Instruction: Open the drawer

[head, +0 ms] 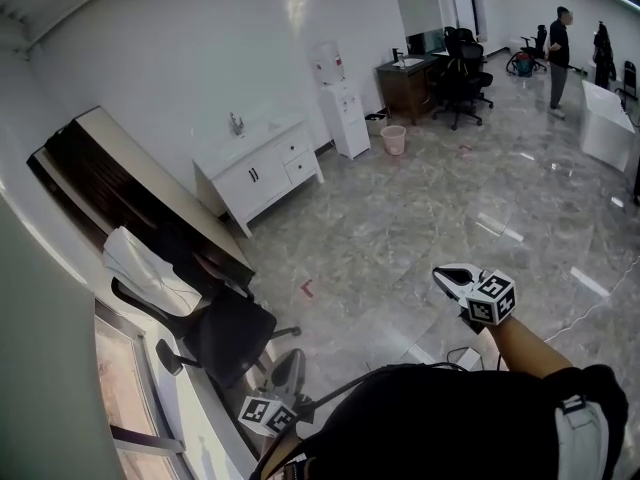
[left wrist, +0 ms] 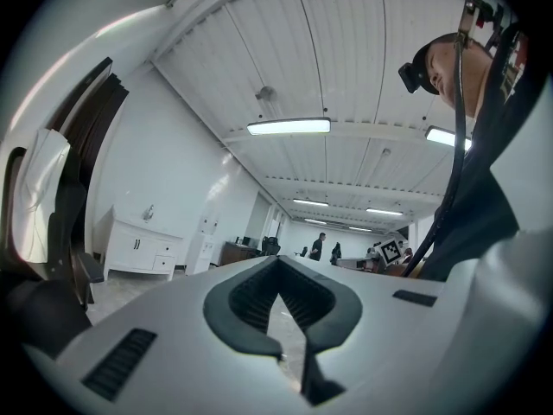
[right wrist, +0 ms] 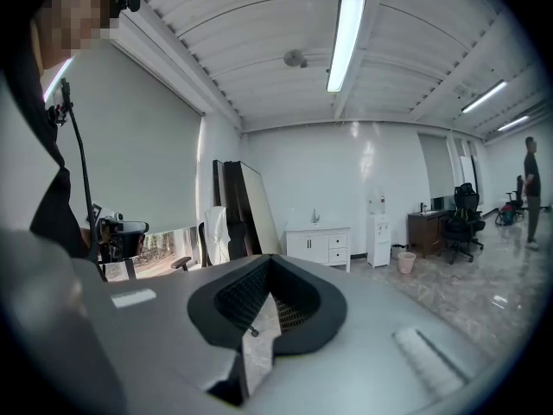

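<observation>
**Both tongs closed, drawer far off**

We hold the left gripper and the right gripper with jaws pinched together, nothing between them. The drawer sits shut in the white cabinet against the wall, well apart from both.

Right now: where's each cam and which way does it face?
Head view: on the person's head, steeply down at floor; left tongs, right tongs, forearm show.
Left gripper view: on left tongs, level across room; person's head at right.
Right gripper view: on right tongs, toward far wall; torso at left.
Shared: all three see the white cabinet.
</observation>
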Tool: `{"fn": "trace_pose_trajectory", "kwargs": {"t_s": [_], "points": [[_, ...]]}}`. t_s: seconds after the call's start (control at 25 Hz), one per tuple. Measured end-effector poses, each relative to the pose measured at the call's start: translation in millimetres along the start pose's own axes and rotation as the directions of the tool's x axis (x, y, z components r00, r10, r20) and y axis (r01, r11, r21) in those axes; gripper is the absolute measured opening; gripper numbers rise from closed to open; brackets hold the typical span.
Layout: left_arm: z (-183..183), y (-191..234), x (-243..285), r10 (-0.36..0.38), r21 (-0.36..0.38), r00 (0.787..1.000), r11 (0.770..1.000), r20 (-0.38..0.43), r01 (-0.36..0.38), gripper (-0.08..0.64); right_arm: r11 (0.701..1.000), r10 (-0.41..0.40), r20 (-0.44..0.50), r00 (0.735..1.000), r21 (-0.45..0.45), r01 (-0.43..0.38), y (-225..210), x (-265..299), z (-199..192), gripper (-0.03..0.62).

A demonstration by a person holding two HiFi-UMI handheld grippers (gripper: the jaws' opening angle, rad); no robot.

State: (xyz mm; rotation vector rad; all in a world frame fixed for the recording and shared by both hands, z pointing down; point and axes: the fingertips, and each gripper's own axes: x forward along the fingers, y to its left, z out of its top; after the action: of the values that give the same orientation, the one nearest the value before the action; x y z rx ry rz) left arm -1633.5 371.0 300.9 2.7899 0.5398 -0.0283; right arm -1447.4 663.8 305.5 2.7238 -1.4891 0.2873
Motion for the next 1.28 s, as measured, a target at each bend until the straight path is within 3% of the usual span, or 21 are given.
{"fn": "trace_pose_trajectory", "kwargs": {"t_s": [0.16,0.4,0.68,0.88,1.28], "points": [[-4,-9,38,0.006,0.021,1.000,1.000,-0.017,-0.005,0.000,1.000,-0.010,0.015,1.000,0.010,0.010,-38,-12,1,-0.006],[-22,-34,100,-0.080,-0.004,0.994,0.997,-0.080,0.080,0.000,0.997,-0.057,0.007,0.998,0.051,0.057,-83,-31,-21,-0.006],[-27,-19,149,-0.169,-0.017,0.980,0.986,-0.101,0.168,0.000,0.983,-0.158,-0.019,0.987,0.091,0.159,-116,-37,-41,-0.006],[-20,26,171,-0.228,-0.041,0.968,0.973,-0.104,0.225,0.000,0.975,-0.211,-0.016,0.977,0.060,0.212,-114,-8,-27,-0.006],[32,143,180,-0.284,-0.032,0.956,0.959,-0.079,0.282,0.000,0.956,-0.294,0.000,0.956,0.023,0.294,-84,85,24,-0.006]]}}
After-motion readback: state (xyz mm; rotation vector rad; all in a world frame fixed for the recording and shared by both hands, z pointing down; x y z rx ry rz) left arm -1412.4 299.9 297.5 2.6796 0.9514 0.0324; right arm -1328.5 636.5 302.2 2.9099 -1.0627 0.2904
